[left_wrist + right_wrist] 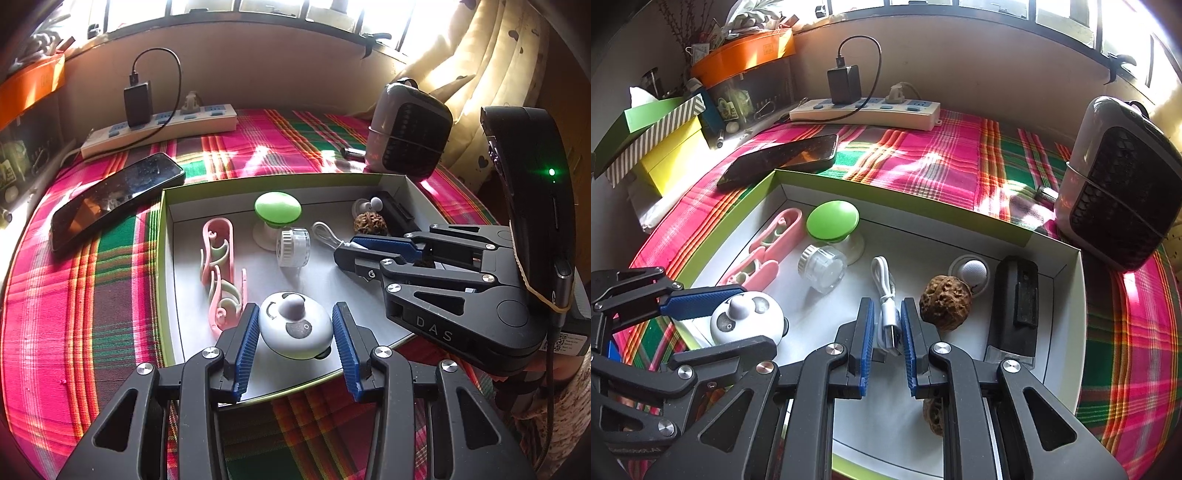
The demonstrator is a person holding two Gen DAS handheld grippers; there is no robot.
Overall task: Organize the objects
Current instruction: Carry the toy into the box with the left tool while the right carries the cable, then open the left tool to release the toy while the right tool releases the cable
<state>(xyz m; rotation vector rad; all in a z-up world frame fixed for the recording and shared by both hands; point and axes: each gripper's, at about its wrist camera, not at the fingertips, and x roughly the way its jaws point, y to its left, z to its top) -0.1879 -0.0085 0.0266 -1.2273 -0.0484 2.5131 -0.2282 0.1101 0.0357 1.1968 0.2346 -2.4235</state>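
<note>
Here: left tool [295, 332] wide open astride panda toy [295, 328]; right tool [888, 343] narrowly open around white cable [886, 295], no firm grip.

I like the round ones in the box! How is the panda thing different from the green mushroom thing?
The panda toy is white with grey patches and a small knob on top; the green mushroom has a plain bright green cap on a pale stem.
The panda toy lies low in the near part of the tray, while the green mushroom stands taller toward the far wall.
The left gripper has its fingers either side of the panda toy; nothing is near the green mushroom.
Both are rounded and inside the tray.
</note>
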